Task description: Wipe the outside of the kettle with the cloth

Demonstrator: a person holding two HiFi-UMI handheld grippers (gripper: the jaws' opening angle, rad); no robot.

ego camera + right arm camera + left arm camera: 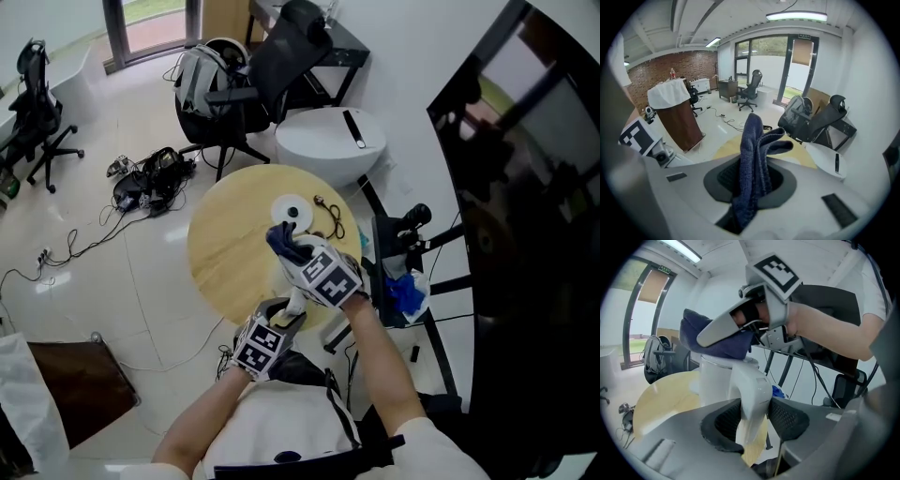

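My left claw (752,423) pinches the handle (753,390) of the kettle (715,380), with the round counter (225,253) beneath it. My right claw (751,180) is clamped on the blue cloth (753,154), which rests on the kettle's top.

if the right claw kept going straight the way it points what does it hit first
Probably the top of the kettle: the cloth in the right claw seems to rest on it in the left gripper view. Its own view shows only the table beyond the cloth, so depth's unsure.
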